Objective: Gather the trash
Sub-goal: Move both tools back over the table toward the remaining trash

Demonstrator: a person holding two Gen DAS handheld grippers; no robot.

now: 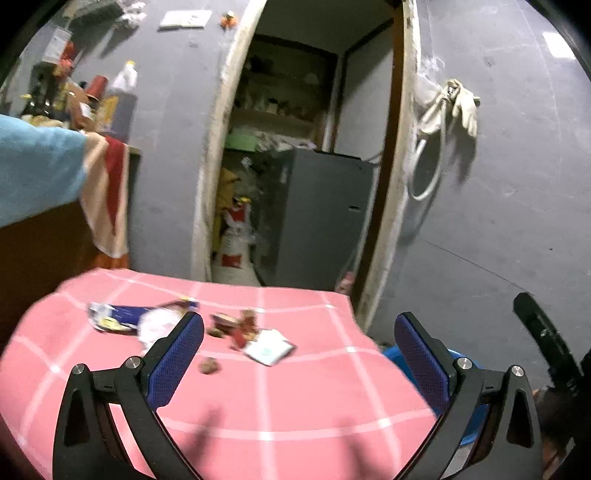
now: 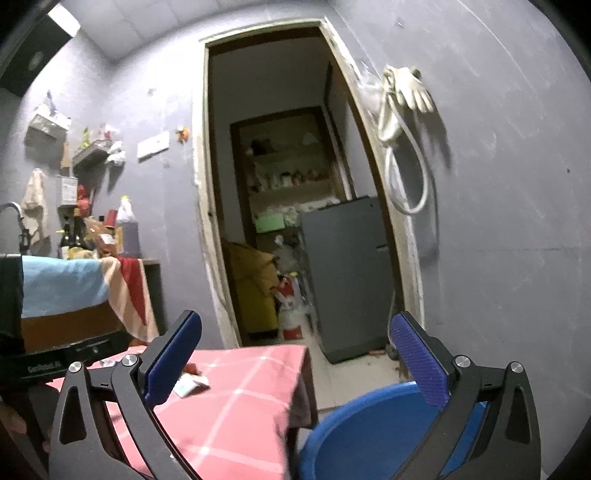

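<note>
Left wrist view: our left gripper (image 1: 299, 343) wide, empty, above pink cloth (image 1: 258, 398); wrappers (image 1: 144, 317) and packet (image 1: 269, 347) far-centre. Right gripper (image 2: 295, 354) wide, empty, over blue bin (image 2: 369, 424). Step: approach. Next: we lower onto packet, close.

I see dim, bluish indoor light in both views. A ceiling panel (image 2: 62, 18) glows top left. The gloves (image 2: 410, 88) cast a smeared shadow. Fisheye edges bend and darken; motion blur softens everything.
</note>
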